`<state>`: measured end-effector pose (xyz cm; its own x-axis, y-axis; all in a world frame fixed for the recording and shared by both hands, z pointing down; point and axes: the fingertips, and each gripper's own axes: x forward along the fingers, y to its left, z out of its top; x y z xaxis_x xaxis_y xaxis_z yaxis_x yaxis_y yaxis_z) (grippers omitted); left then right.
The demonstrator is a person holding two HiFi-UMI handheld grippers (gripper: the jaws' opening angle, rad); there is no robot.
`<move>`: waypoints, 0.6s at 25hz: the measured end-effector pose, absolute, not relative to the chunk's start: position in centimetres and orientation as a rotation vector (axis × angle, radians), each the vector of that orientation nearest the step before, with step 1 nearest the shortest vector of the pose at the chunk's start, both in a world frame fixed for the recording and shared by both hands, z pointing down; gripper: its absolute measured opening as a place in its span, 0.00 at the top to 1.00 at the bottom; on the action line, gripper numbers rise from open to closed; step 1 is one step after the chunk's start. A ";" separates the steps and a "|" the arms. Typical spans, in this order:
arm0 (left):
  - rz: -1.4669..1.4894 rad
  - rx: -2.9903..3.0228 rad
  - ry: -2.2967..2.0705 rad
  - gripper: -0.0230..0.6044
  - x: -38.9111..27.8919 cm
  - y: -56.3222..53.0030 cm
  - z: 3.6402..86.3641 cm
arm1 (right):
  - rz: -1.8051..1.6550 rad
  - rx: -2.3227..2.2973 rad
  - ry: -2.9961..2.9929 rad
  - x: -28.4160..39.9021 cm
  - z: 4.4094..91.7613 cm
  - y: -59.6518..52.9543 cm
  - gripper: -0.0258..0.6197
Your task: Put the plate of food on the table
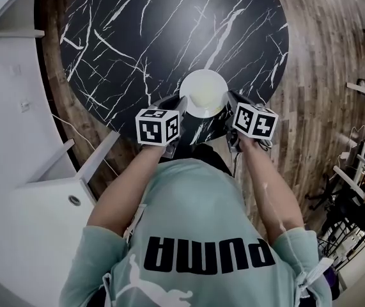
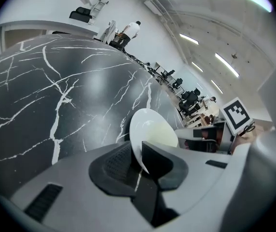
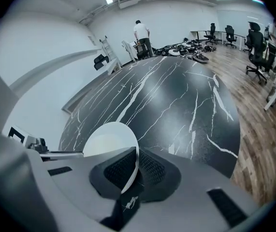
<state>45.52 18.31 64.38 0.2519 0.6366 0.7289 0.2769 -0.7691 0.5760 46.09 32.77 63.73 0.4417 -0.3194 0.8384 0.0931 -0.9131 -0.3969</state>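
Head view: the white plate [image 1: 203, 93] of pale food lies at the near edge of the black table [image 1: 124, 37]. It sits between the 2 tools, left gripper [image 1: 179, 106] and right gripper [image 1: 231, 102], each equally near.

Left gripper view: the jaws stand slightly apart around the rim, with a dark gap showing.

Right gripper view: the jaws pinch the opposite rim. Letting go likely means backing each gripper outward.

round black marble table [image 1: 169, 37], round white plate [image 1: 202, 93] at the table's near edge, left gripper [image 1: 181, 104] astride the plate's left rim, right gripper [image 1: 228, 101] on its right rim, white counter [image 1: 9, 107] left of the table, standing person [image 3: 141, 35] beyond the table's far side
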 end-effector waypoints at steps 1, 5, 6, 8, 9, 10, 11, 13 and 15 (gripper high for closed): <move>1.534 2.210 0.849 0.87 45.4 18.3 64.6 | -1.463 -2.314 0.193 46.2 63.7 32.7 0.93; 1.528 2.244 0.848 0.85 45.3 18.0 64.4 | -1.457 -2.331 0.196 46.2 63.5 32.7 0.93; 1.519 2.255 0.841 0.85 45.3 17.8 64.2 | -1.455 -2.341 0.192 46.1 63.4 32.9 0.93; 1.498 2.275 0.825 0.85 45.1 17.3 63.6 | -1.435 -2.361 0.184 45.7 62.9 33.4 0.93; 1.484 2.285 0.815 0.85 45.0 17.0 63.1 | -1.422 -2.375 0.178 45.5 62.6 33.7 0.93; 1.467 2.294 0.804 0.85 44.7 16.5 62.6 | -1.409 -2.392 0.172 45.3 62.2 34.1 0.93; 1.449 2.302 0.793 0.86 44.4 16.1 62.1 | -1.393 -2.409 0.167 45.0 61.8 34.5 0.93; 1.412 2.322 0.773 0.94 43.5 15.3 61.0 | -1.353 -2.438 0.175 44.3 60.7 34.9 0.93; 1.376 2.345 0.763 0.95 42.4 14.7 59.8 | -1.316 -2.463 0.220 43.4 59.4 34.6 0.94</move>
